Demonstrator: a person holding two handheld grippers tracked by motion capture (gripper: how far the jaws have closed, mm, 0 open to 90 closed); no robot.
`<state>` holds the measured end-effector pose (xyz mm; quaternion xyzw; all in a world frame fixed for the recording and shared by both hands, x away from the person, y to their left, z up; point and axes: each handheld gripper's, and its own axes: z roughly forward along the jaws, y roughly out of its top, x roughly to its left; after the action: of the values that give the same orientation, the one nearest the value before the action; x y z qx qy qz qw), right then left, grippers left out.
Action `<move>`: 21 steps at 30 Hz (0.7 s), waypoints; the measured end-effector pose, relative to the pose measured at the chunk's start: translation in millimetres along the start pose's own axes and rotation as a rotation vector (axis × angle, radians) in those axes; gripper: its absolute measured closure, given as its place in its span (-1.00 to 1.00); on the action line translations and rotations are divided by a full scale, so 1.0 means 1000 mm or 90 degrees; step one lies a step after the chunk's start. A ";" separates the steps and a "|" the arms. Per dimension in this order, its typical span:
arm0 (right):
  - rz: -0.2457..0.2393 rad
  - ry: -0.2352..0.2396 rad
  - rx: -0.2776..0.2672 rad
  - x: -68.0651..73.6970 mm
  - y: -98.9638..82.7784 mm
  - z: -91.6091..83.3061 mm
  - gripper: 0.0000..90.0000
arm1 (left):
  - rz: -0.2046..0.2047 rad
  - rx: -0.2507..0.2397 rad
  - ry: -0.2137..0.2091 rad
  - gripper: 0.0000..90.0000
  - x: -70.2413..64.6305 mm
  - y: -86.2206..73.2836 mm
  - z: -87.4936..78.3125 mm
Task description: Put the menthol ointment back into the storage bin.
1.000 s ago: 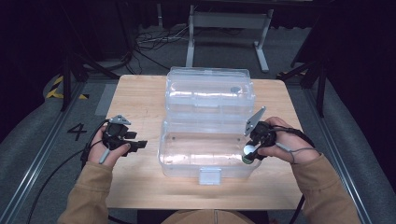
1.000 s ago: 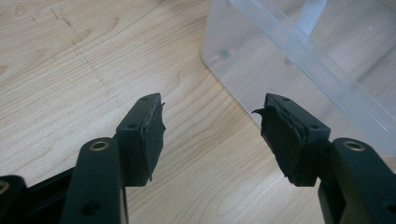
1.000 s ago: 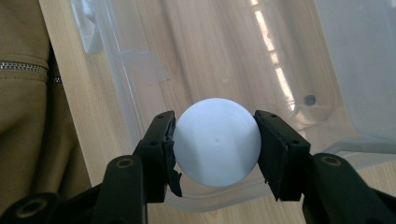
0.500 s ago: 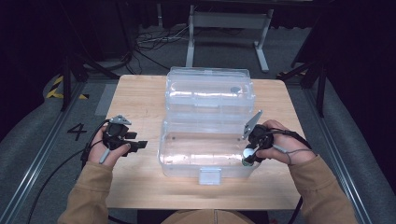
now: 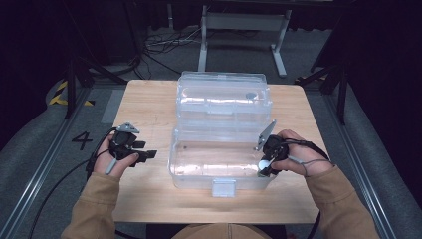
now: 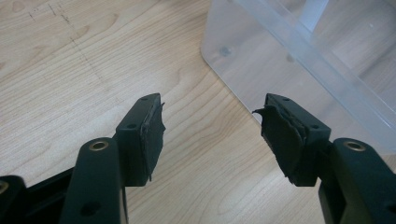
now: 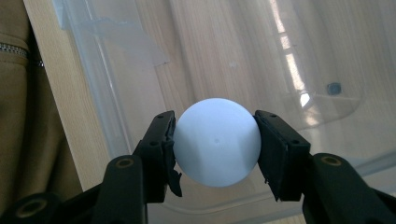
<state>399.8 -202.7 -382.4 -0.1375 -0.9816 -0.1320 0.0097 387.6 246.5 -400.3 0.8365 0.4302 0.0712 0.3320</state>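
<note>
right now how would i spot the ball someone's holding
Start at the light wooden table and find the clear plastic box with its lid open at the middle. At the box's right end, the right gripper pinches a smooth white round ball, the one white thing there.

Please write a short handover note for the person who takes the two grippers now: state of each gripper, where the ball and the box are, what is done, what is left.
Right gripper: shut on the white ball, held over the right end of the open clear box.
Left gripper: open, nothing between its jaws, over bare table just left of the box.
Box: middle of the table, lid folded back on the far side, front latch toward the person.
Done: box opened, ball gripped.
Left: probably release the ball inside the box, then close the lid.
</note>
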 end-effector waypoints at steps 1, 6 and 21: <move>0.001 0.000 0.000 0.000 0.000 0.001 0.12 | 0.003 0.004 -0.001 -0.13 0.000 0.000 0.000; 0.000 0.002 0.007 -0.001 0.000 0.004 0.12 | 0.003 0.005 0.000 -0.13 0.001 0.000 0.000; -0.003 0.002 0.030 -0.001 0.002 0.013 0.12 | 0.000 0.005 -0.002 -0.13 0.001 -0.001 0.001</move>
<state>401.6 -197.2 -394.7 -0.1344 -0.9848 -0.1089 0.0141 388.1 247.4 -401.4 0.8376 0.4302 0.0685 0.3295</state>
